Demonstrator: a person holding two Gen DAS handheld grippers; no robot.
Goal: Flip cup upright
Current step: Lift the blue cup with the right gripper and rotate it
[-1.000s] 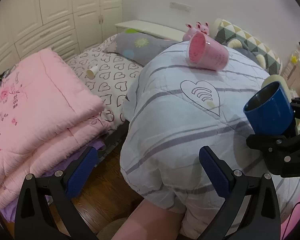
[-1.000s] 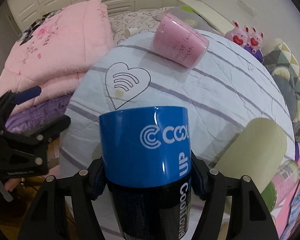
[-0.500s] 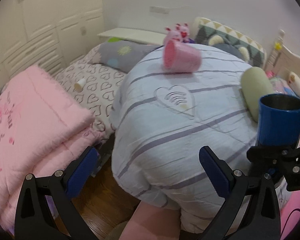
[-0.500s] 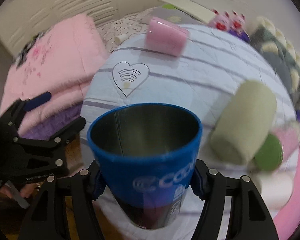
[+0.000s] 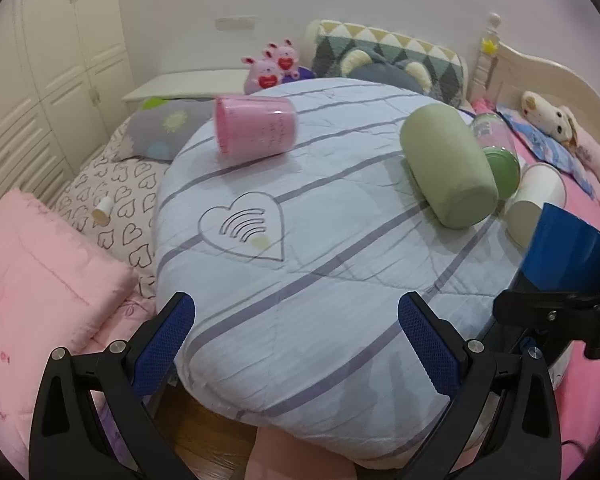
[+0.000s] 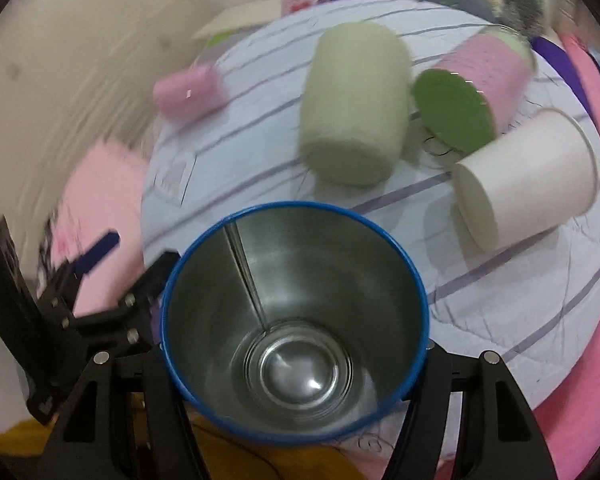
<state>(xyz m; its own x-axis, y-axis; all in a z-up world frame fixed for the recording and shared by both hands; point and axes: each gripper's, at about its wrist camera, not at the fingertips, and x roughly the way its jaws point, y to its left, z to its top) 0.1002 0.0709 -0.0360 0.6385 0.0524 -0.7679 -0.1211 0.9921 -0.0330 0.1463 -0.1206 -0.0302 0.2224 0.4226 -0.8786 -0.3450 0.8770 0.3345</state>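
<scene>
While the right gripper [image 6: 296, 364] is clamping the blue cup [image 6: 294, 320] between its jaws, the cup's steel-lined mouth is facing the camera, over the near edge of a round, striped quilted cushion [image 5: 320, 240]. In the left wrist view the same cup [image 5: 568, 252] is showing at the far right, tilted. The left gripper [image 5: 296, 344] is hovering with its jaws spread wide and nothing between them, at the cushion's near edge. Four other cups are lying on their sides on the cushion: a pink cup [image 5: 256, 130] at the far side, a pale green cup [image 5: 448, 172], a green-based cup [image 5: 498, 160] beside it, and a white paper cup [image 5: 534, 200].
</scene>
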